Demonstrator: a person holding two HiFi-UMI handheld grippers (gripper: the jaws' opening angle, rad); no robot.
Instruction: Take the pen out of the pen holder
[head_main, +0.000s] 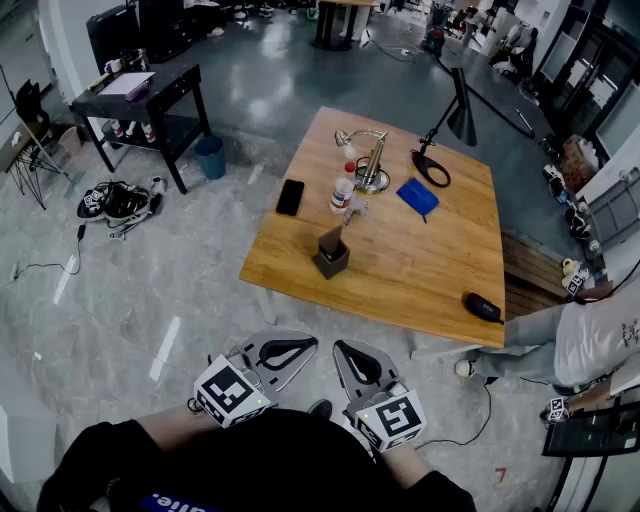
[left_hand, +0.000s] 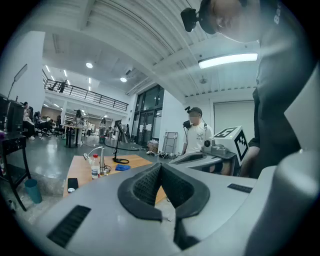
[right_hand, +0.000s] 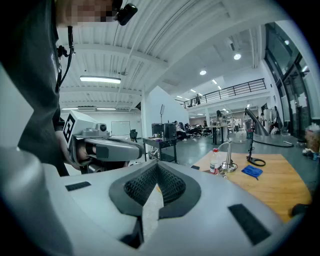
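The pen holder (head_main: 331, 256), a small dark square box, stands on the wooden table (head_main: 420, 270) near its front left edge. A thin pen seems to stick up out of it, too small to make out clearly. Both grippers hang low in front of my body, off the table and well short of the holder. My left gripper (head_main: 308, 343) (left_hand: 160, 166) is shut with nothing between its tips. Beside it, my right gripper (head_main: 340, 347) (right_hand: 156, 165) is also shut and empty. In both gripper views the jaws hide the holder.
Behind the holder on the table are a black phone (head_main: 290, 197), a plastic bottle (head_main: 343, 188), a silver desk lamp (head_main: 368, 160), a black lamp (head_main: 452, 115), a blue cloth (head_main: 417, 195) and a black mouse (head_main: 482, 307). A person (head_main: 590, 340) sits at the right. A black side table (head_main: 150, 100) stands far left.
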